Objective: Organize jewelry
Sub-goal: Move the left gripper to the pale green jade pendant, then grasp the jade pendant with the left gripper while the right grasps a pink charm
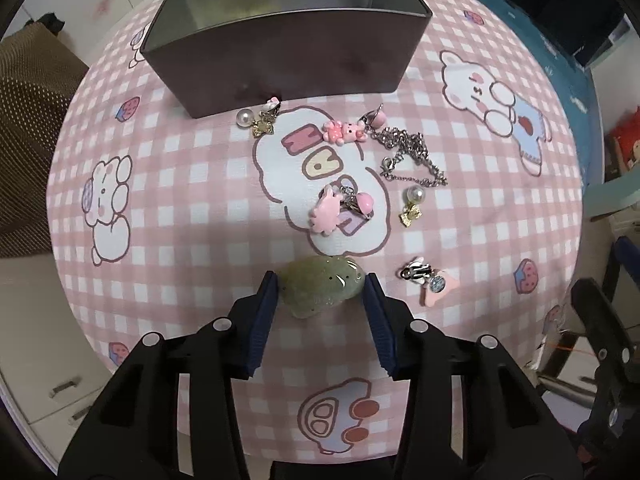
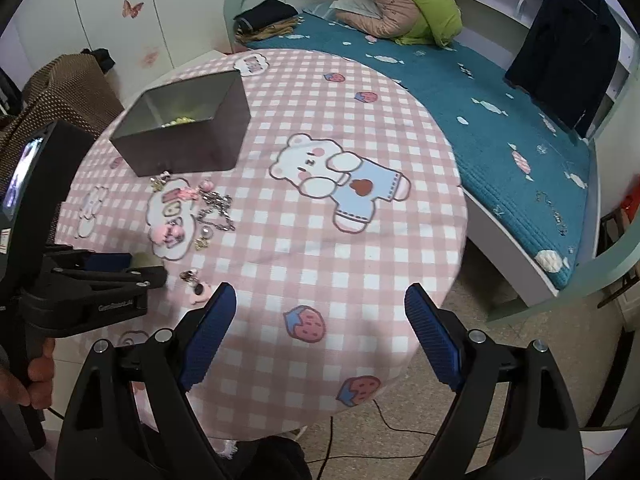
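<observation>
A pale green stone (image 1: 322, 286) lies on the checked cloth at the near side of the bench (image 1: 192, 184), between the two blue pads of the left claw (image 1: 322, 290). The pads stand on either side of it, touching or nearly so; whether they already pinch it cannot be told, so the step in hand looks like the grasp of this piece.

Just right of it lies a small black-and-white clip (image 1: 416, 271) on a pink piece. Further off sit a pink bunny charm (image 1: 330, 211), a pearl earring (image 1: 412, 205) with a gold bow, a silver chain (image 1: 412, 152), a pink bear charm (image 1: 344, 131) and a second pearl earring (image 1: 256, 119). At the far side stands the grey metal tin (image 1: 288, 60), open at the top; the right wrist view shows something yellowish already inside.

The right claw (image 2: 320, 300) hangs over the near right part of the bench with its fingers wide apart, holding nothing.

The next move probably calls for closing firmly on the smooth, rounded stone, which may slip, then lifting it clear over the other pieces and over the tin's near wall before letting go.
</observation>
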